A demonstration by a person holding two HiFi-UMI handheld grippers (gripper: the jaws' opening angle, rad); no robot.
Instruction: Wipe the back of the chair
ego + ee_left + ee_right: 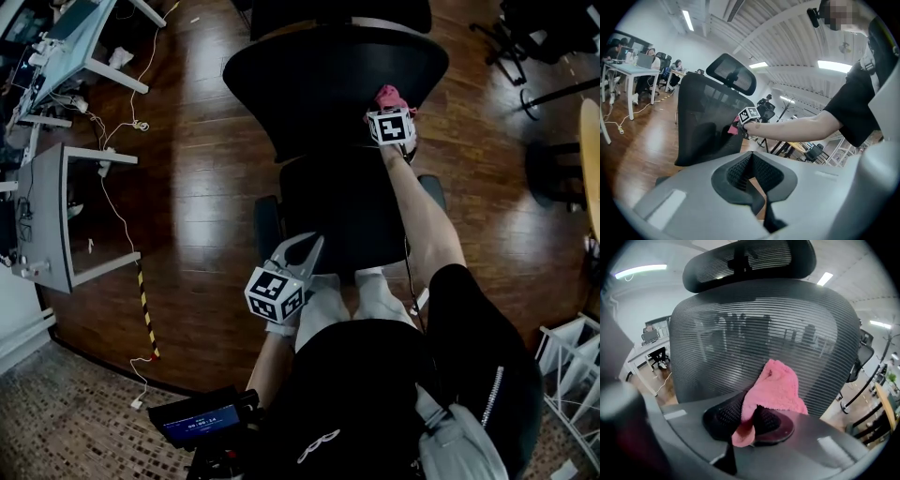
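Dark wood floor (187, 187), office room, pale table (89, 37) at upper left of the head view with loose cables (117, 211) trailing off it. Yellow-black striped strip (145, 309) on the floor lower left, white rack (572, 366) at far right.

Black mesh chair (319, 84) stands upright in the middle, its seat (347, 206) between the person and the backrest. Headrest (745, 261) sits on top of the backrest.

Right gripper (391, 105) is out at arm's length and up against the chair back. Its fingers are clamped on a pink cloth (780, 387). One cloth end hangs down between the fingers, and the bulk fans out past the tips, flat against the mesh. In the right gripper view the cloth lies in the lower half of the backrest, right of centre. In the head view it shows as a pink tuft (389, 95) at the backrest's right side, just beyond the marker cube.

Left gripper (302, 251) is held low near the person's waist, beside the near left corner of the seat, well apart from the backrest and cloth. Its fingers meet at the tips with nothing between them.

Left gripper view shows the chair from the side. People sit at tables far left (647, 54).
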